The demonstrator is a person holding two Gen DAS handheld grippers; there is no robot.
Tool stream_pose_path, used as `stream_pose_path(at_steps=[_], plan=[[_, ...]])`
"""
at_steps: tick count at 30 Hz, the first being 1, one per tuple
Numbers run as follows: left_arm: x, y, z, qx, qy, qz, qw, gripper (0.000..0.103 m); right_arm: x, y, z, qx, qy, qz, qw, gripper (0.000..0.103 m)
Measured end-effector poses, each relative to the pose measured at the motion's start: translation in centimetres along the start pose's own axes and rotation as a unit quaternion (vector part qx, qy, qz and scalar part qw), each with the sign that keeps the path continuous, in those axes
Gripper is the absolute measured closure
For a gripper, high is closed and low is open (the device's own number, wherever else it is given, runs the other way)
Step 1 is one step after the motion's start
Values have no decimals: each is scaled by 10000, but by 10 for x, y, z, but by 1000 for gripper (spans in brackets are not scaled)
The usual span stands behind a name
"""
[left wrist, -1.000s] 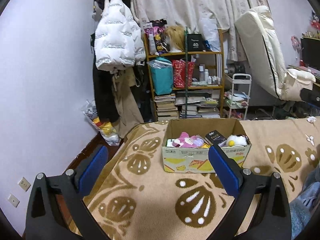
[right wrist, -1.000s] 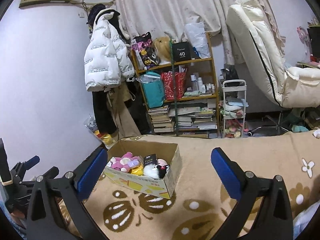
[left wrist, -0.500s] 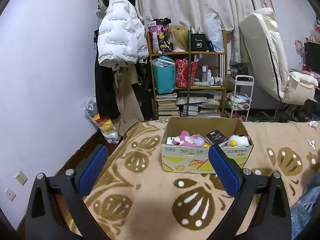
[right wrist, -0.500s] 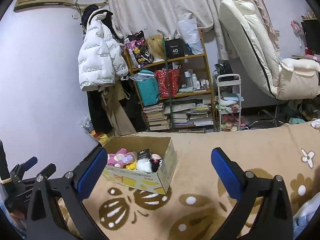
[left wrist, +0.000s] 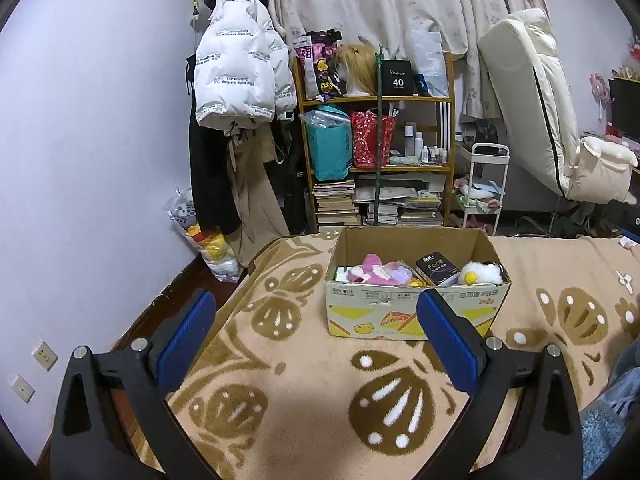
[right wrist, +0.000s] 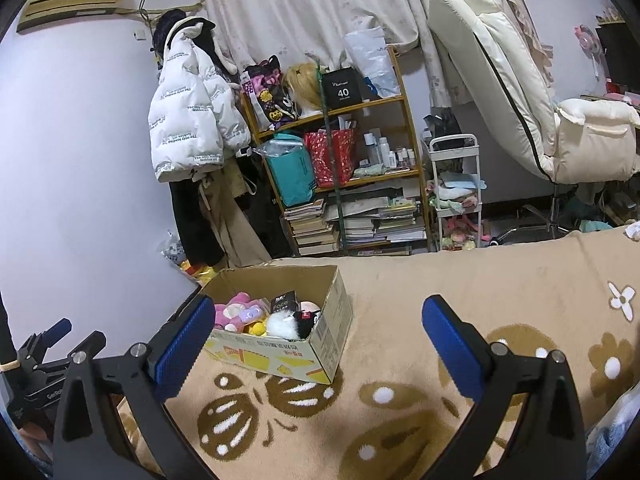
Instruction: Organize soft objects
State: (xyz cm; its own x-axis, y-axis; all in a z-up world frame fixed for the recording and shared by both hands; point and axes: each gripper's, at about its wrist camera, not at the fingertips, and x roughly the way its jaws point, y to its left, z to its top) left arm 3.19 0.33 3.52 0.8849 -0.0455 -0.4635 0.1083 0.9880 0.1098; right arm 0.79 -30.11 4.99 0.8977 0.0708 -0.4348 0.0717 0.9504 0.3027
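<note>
**Inspector:** Presently, both grippers hang above the patterned blanket (left wrist: 304,364) with nothing in them. The left gripper (left wrist: 316,340) has its jaws spread wide, blue pads well apart, empty. The right gripper (right wrist: 316,340) is the same: wide open, nothing between the pads.

**Assistant:** And the soft things?

**Inspector:** In the cardboard box (left wrist: 416,312), which sits on the blanket ahead of the left gripper and to the left of the right one. I see a pink plush toy (left wrist: 376,272), a white fluffy toy (left wrist: 480,272) and a black packet (left wrist: 436,268) standing among them. Whether anything lies underneath, I cannot tell.

**Assistant:** What are the risks from here?

**Inspector:** First, the contents are crowded. In my judgement a wide jaw closing on the pink toy could catch its neighbour too and drag both out. Second, the box looks light and stands on soft bedding; a pull on a wedged toy may tip or slide it. Third, plush compresses, so a shallow pinch on the fur could slip loose midway.

**Assistant:** Anything about the two grippers together?

**Inspector:** Both face the same box from close quarters. If they reach in at once, they may collide over the opening.
</note>
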Motion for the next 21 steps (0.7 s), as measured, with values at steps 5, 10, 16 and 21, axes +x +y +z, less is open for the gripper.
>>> stream_pose_path(at_steps=[5, 10, 16, 21], plan=[[-2, 0, 0, 49, -58, 73, 9999, 4, 0, 1, 0, 29, 5, 1, 10000, 0], [-2, -1, -1, 63, -32, 12, 10000, 4, 1, 0, -3, -2, 41, -7, 10000, 0], [-2, -2, -1, 81, -43, 44, 9999, 4, 2, 0, -9, -108, 65, -42, 9999, 0], [0, -1, -2, 96, -13, 50, 9999, 4, 6, -5, -14, -188, 131, -8, 9997, 0]])
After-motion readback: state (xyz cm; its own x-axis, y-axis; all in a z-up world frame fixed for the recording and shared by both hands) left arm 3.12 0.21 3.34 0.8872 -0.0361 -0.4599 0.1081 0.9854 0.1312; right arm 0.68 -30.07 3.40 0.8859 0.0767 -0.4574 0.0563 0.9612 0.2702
